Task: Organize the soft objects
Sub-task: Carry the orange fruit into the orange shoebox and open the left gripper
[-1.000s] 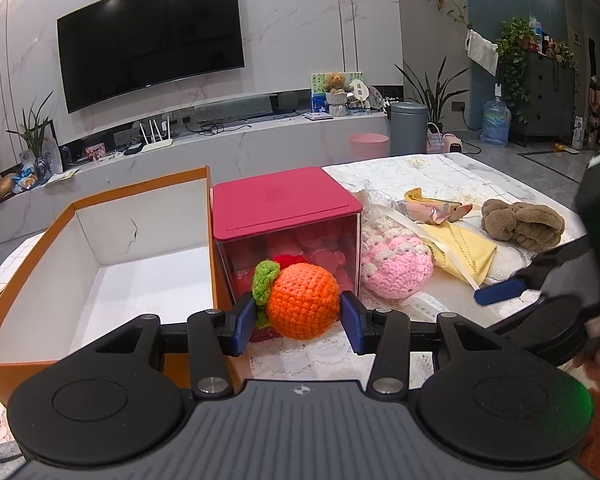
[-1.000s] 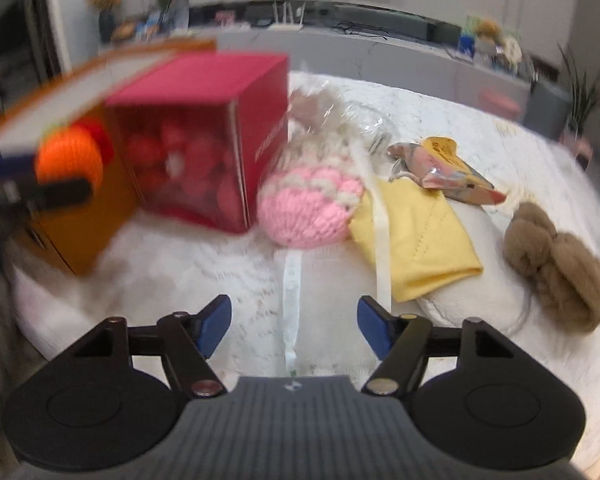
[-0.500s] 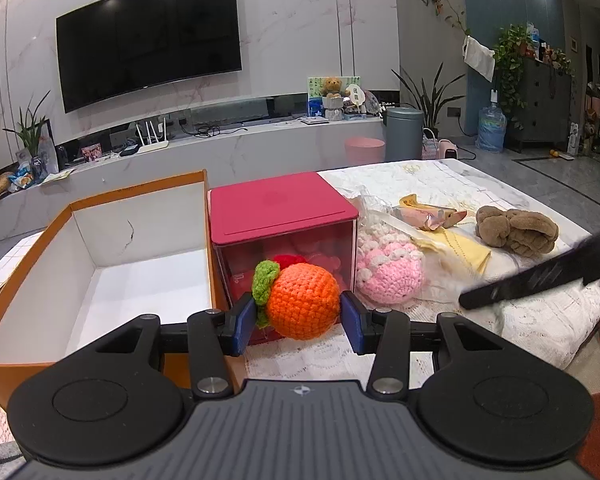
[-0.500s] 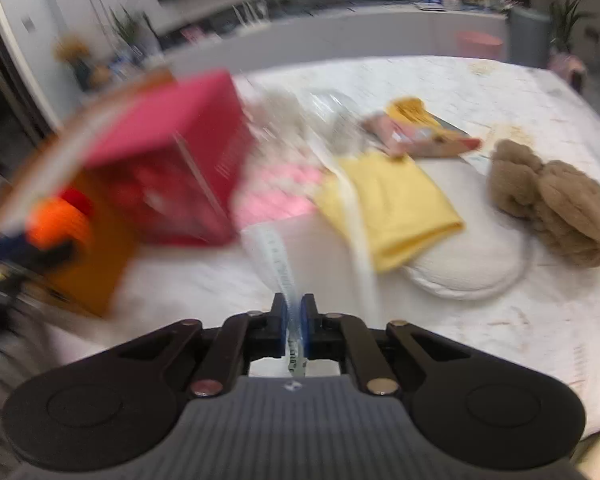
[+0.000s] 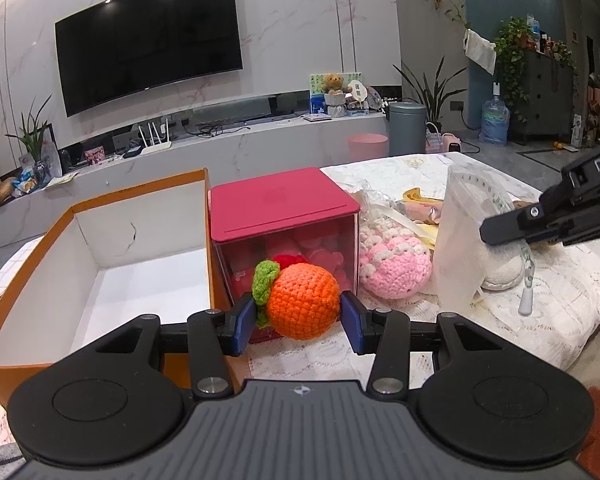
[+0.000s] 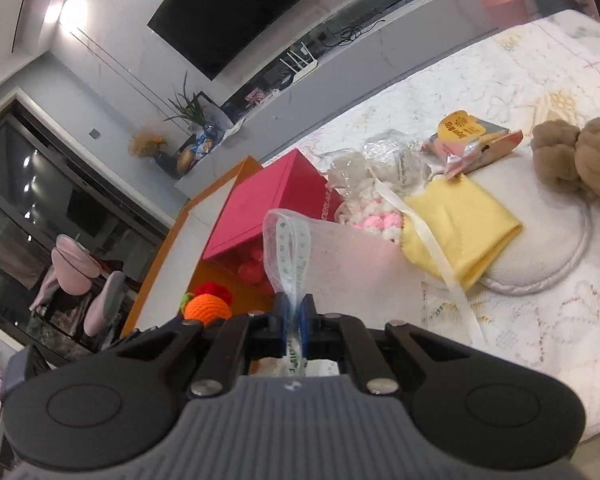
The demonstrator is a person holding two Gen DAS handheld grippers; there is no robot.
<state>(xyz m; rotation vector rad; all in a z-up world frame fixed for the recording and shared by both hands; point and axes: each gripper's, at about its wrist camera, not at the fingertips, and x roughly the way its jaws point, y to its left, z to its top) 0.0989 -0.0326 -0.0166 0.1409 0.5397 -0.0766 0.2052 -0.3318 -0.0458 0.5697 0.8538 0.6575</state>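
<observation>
My left gripper (image 5: pixel 299 316) is shut on a crocheted orange (image 5: pixel 302 302) with a green leaf, held in front of the pink-lidded box (image 5: pixel 280 208) and beside the open orange cardboard box (image 5: pixel 96 248). My right gripper (image 6: pixel 294 322) is shut on the ribbon edge of a sheer white gauze bag (image 6: pixel 340 264), which hangs lifted off the table; the bag (image 5: pixel 460 240) also shows at right in the left wrist view, under the right gripper's fingers (image 5: pixel 512 228). A pink and white crocheted piece (image 5: pixel 394 264) lies in clear wrap next to the pink box.
On the lace tablecloth (image 6: pixel 540 320) lie a yellow cloth (image 6: pixel 460 232), a white round pad (image 6: pixel 540 264), a brown plush toy (image 6: pixel 576 160) and a foil packet (image 6: pixel 472 144). The orange box's inside (image 5: pixel 148 292) is white and bare. A TV wall stands behind.
My right gripper closed on the gauze bag's ribbon, then rolled and rose, lifting the bag off the table. The left gripper stayed still with the crocheted orange.
</observation>
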